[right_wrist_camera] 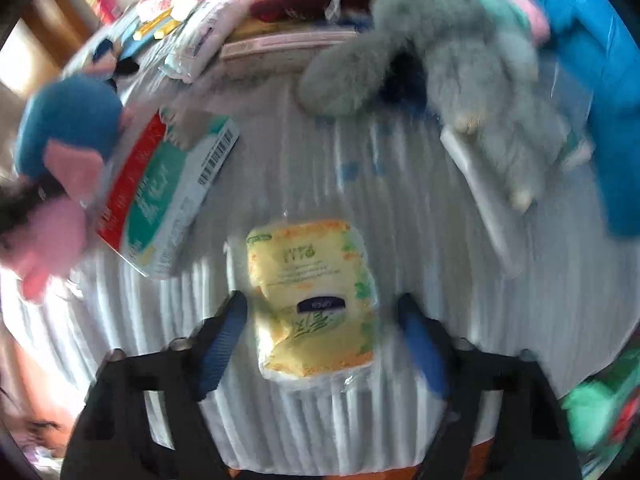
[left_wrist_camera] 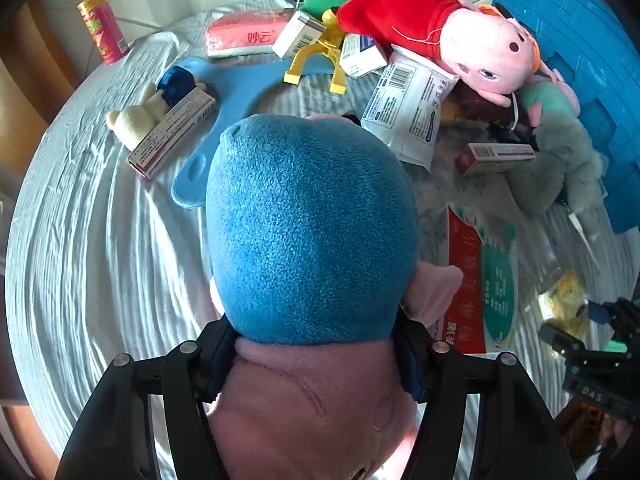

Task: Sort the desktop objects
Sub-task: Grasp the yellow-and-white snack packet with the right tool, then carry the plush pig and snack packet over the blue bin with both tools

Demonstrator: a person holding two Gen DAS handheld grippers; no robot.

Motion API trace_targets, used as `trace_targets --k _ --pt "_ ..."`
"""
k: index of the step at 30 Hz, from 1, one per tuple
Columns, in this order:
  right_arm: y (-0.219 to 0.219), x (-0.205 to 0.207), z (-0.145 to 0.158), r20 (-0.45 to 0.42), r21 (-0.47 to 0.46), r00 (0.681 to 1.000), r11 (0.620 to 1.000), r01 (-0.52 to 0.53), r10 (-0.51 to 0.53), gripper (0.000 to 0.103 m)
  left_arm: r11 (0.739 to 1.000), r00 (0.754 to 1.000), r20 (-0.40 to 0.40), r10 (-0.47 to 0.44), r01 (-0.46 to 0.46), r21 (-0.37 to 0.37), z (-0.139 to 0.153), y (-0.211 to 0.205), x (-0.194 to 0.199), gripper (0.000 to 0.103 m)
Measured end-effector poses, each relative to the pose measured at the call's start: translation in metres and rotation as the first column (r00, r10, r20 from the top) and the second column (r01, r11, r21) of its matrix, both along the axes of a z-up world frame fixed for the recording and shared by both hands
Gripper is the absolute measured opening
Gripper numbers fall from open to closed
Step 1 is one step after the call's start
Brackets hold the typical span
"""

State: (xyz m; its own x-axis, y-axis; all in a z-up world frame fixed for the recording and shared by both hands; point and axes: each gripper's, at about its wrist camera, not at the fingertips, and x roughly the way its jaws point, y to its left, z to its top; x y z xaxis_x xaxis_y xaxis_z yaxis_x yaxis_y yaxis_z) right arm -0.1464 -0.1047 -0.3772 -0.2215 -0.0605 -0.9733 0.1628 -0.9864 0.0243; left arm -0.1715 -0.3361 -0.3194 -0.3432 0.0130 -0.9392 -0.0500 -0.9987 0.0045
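The tissue pack lies on the cloth, right of the box.

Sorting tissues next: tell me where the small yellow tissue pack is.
In the right wrist view, the small yellow tissue pack lies on the striped cloth between the right gripper's jaws, right of the red-and-green box.

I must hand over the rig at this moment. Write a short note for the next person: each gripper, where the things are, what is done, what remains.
Left gripper: shut on the blue and pink plush toy, which hangs between its jaws above the cloth.
Right gripper: jaws on either side of the yellow tissue pack, not clearly touching it; the picture is blurred.
On the cloth: red plush pig, grey plush, white pouch, several small boxes, red and green tissue pack. Blue bin stands at the far right.
Done: one toy picked up.
Left: nearly all of the sorting; most things lie mixed.
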Motion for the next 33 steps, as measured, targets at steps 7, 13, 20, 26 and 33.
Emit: trace_targets --k 7,13,20,26,33 --pt "0.002 0.005 0.041 -0.082 -0.063 0.997 0.998 -0.003 -0.002 0.038 0.999 0.993 -0.114 -0.002 0.007 0.042 0.047 0.008 0.013 0.063" --pt "-0.003 -0.001 0.106 -0.222 -0.096 0.974 0.994 -0.057 0.034 0.038 0.998 0.975 -0.224 -0.007 0.02 0.058 0.094 0.02 0.016 0.063" --pt "-0.001 -0.022 0.171 -0.366 -0.12 0.929 0.987 -0.109 0.059 0.038 1.0 0.952 -0.305 0.006 0.004 0.031 0.136 0.048 0.02 0.063" --pt "0.025 -0.03 0.214 -0.463 -0.124 0.88 0.975 -0.183 0.106 0.038 0.999 0.922 -0.383 0.049 -0.051 0.004 0.171 0.095 0.022 0.063" --pt "0.088 -0.036 0.266 -0.555 -0.091 0.814 0.96 -0.265 0.172 0.038 0.992 0.883 -0.455 0.115 -0.123 0.011 0.213 0.166 0.023 0.063"
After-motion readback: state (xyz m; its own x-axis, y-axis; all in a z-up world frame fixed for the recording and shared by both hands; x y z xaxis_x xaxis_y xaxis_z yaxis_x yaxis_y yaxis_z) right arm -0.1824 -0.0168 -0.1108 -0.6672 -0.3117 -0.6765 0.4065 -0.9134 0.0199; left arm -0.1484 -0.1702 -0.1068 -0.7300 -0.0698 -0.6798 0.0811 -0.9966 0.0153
